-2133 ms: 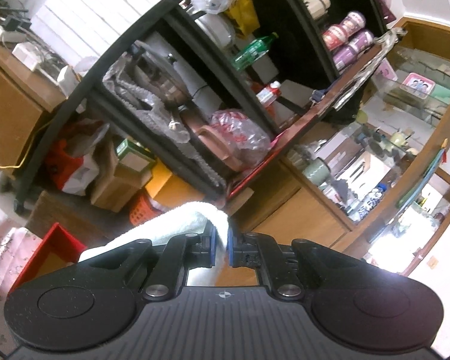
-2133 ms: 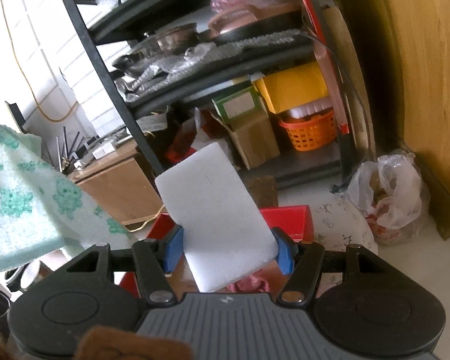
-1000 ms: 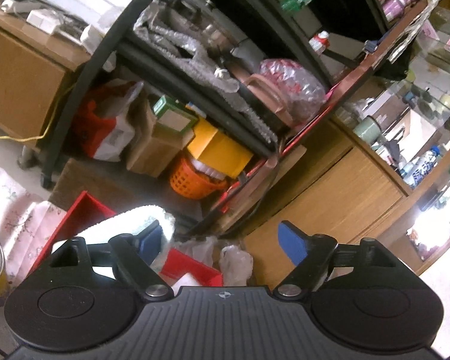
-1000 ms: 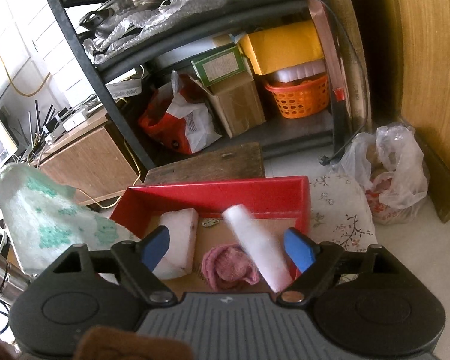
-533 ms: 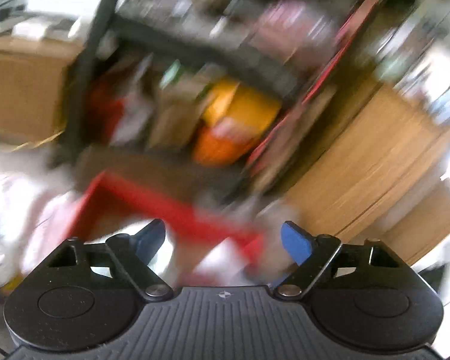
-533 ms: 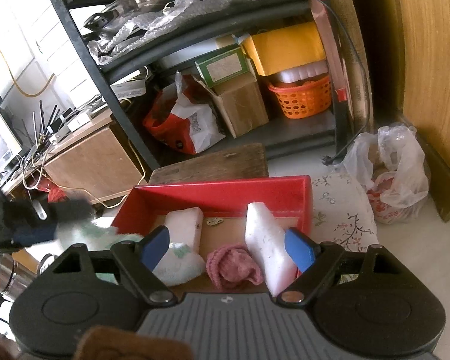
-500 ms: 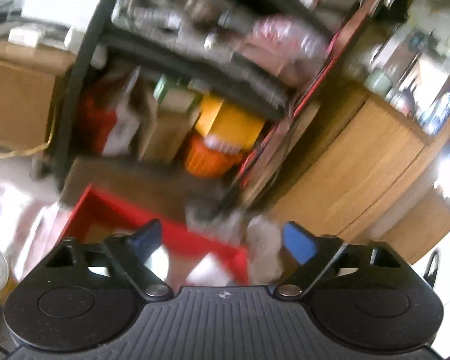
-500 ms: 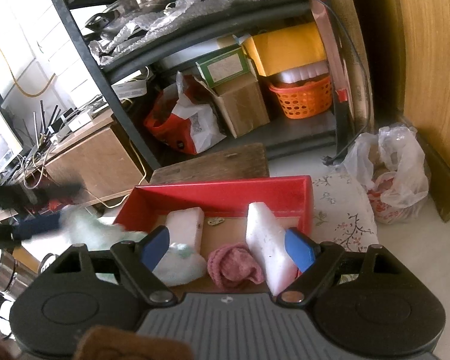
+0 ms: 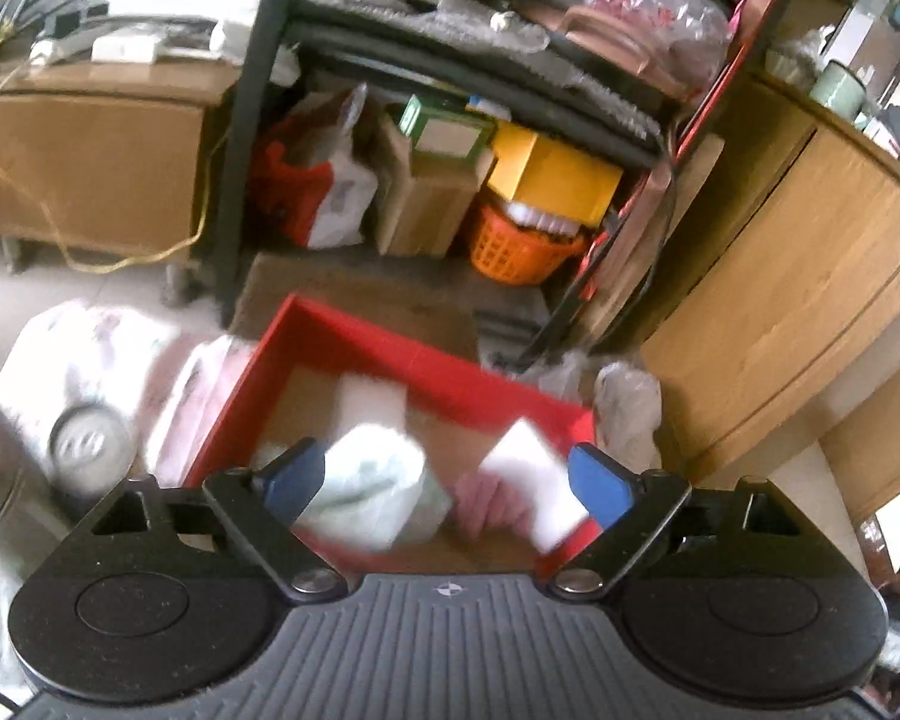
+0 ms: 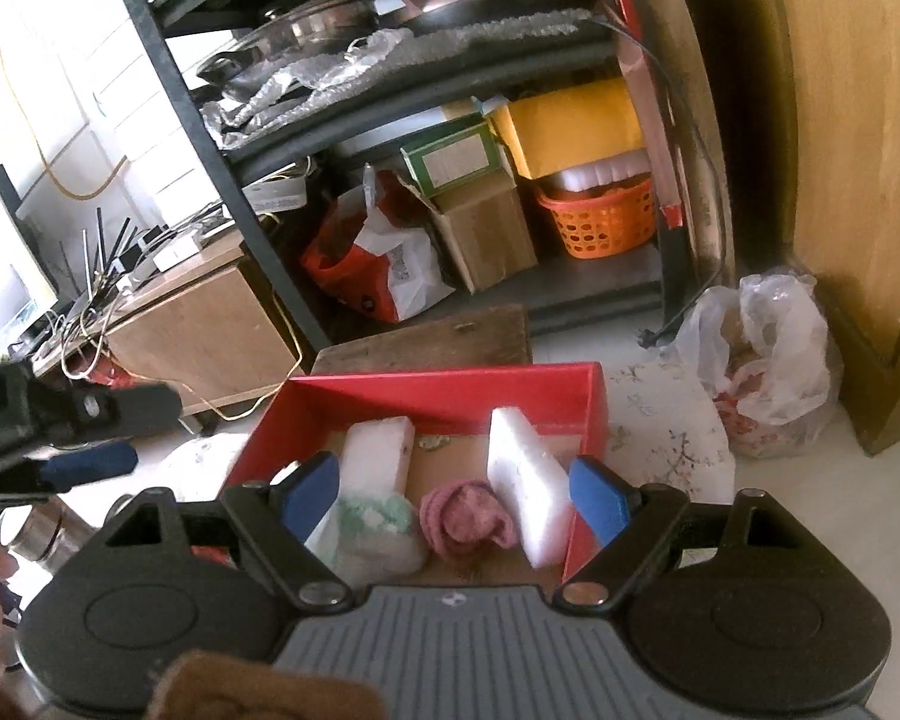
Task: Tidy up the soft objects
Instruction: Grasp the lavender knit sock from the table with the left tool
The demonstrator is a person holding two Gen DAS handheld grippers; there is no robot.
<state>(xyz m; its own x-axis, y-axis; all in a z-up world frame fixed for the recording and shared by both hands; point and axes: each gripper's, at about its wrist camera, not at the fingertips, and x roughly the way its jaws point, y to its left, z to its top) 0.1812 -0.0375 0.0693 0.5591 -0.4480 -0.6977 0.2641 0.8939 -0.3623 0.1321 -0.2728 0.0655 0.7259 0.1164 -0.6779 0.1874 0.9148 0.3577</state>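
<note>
1. Left gripper (image 9: 444, 483) jaws are closing, empty; our right gripper (image 10: 453, 495) stands apart, empty.
2. Below both, the red shallow tray (image 10: 444, 387) holds a white-green fluffy towel (image 10: 378, 531), seemingly limp.
3. We'd pinch its bunched middle.

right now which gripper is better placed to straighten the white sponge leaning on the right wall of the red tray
Right, probably. The right gripper is open and empty, and the leaning white sponge sits just inside its right finger. The left gripper, jaws closing on nothing, faces the red tray from its left side.
</note>
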